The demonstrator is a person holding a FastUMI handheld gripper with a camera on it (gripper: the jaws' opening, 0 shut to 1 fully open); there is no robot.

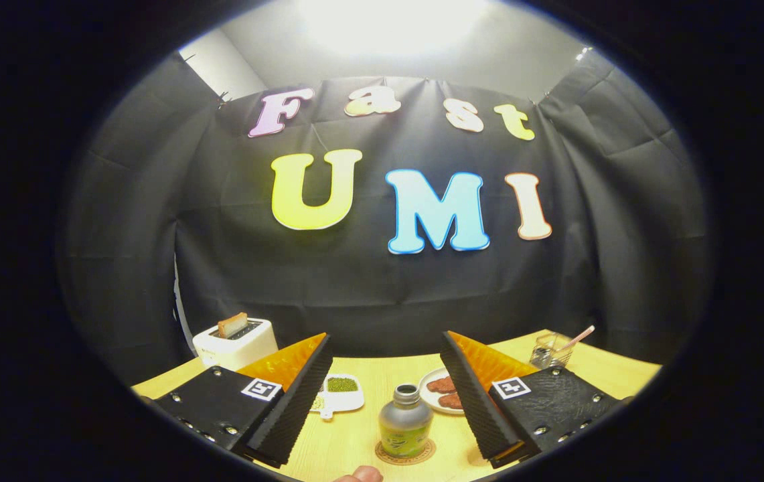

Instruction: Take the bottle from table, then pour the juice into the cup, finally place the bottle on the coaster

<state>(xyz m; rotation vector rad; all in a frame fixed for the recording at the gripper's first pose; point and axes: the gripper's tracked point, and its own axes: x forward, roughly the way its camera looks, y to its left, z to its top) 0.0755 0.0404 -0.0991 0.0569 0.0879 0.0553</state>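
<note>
While the gripper (385,388) hangs above the near part of the wooden table (382,375), its 2 fingers (288,408) are spread wide apart and grasp nothing. Each finger has a small square marker on top.

The bottle (405,420) stands between the 2 fingers, touching neither one. It is upright, so its long side runs straight up and down, and its open mouth points up. No cap is on it. The bottle is gray on top with a green and yellow label lower down. The writing on the label is too small to read. It sits on a round brown coaster (404,455).

Past the left finger lies a small white dish (343,396) with something green in it. Farther left and farther back is a white toaster (235,341) with 1 slice of toast sticking up. By the right finger is a white plate (436,391) with brown food. Far on the right is a clear glass cup (551,349) with a pink stick leaning in it.

A fingertip (360,475) of a person shows at the very near side.
</note>
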